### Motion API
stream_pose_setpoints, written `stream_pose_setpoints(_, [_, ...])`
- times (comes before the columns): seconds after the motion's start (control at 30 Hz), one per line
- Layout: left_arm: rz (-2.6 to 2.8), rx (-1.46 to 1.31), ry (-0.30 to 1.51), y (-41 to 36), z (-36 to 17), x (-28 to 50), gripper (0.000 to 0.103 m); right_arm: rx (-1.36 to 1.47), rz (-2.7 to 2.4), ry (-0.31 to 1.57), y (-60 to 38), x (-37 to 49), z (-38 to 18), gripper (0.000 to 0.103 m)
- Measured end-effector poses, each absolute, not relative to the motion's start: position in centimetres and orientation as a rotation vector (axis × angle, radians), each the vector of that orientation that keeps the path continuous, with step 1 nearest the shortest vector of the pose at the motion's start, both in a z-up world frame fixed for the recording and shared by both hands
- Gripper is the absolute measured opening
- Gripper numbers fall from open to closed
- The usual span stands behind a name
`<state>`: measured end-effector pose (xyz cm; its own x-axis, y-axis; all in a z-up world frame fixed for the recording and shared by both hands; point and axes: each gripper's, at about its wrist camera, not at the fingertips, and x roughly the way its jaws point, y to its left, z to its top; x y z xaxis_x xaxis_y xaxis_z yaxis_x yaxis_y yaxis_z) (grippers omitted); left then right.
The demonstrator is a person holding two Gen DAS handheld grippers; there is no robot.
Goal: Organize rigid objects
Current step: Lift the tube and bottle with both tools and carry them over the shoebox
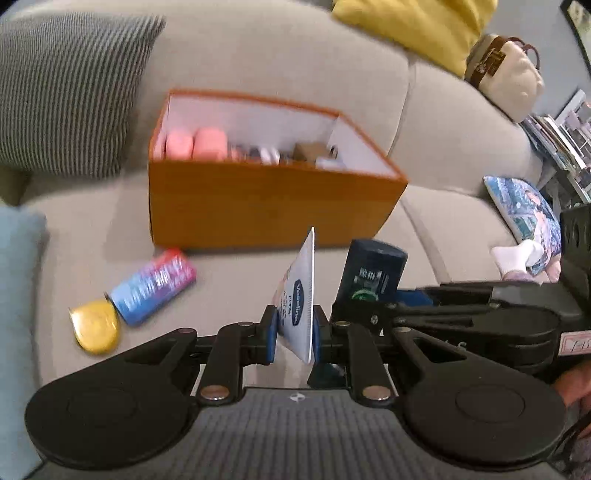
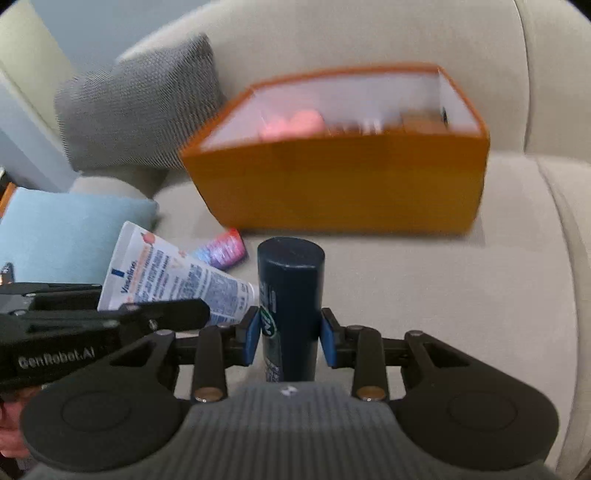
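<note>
My left gripper (image 1: pixel 294 332) is shut on a white Vaseline tube (image 1: pixel 300 295), held edge-on above the sofa seat; the tube also shows in the right wrist view (image 2: pixel 166 280). My right gripper (image 2: pixel 290 338) is shut on a dark navy deodorant can (image 2: pixel 290 295), also seen in the left wrist view (image 1: pixel 371 277). An open orange box (image 1: pixel 266 206) stands on the seat ahead, holding pink items and several small things; it shows in the right wrist view (image 2: pixel 351 184). A blue-pink tube (image 1: pixel 153 291) with a yellow cap (image 1: pixel 94 330) lies left of the box front.
A striped grey cushion (image 1: pixel 70 92) leans at the back left, a light blue cushion (image 1: pixel 18 280) at the left edge. A yellow cushion (image 1: pixel 417 26), cream bag (image 1: pixel 506 77), patterned cushion (image 1: pixel 524 218) and white sock (image 1: pixel 517 258) sit to the right.
</note>
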<state>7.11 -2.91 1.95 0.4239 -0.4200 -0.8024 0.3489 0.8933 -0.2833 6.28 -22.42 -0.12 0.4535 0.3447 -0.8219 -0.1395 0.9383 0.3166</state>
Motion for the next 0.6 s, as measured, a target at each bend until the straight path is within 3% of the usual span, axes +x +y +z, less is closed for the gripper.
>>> stream_pose_setpoints(0.33, [-0.504, -0.061, 0.839, -4.4, 10.2, 12.3, 0.02, 0.039, 0.359, 0.875, -23.0, 11.5, 8.7, 0.035])
stream_pose_setpoints(0.6, [-0.51, -0.098, 0.803, -4.0, 9.4, 19.4, 0.02, -0.177, 0.356, 0.865, -22.6, 19.3, 9.6, 0.035])
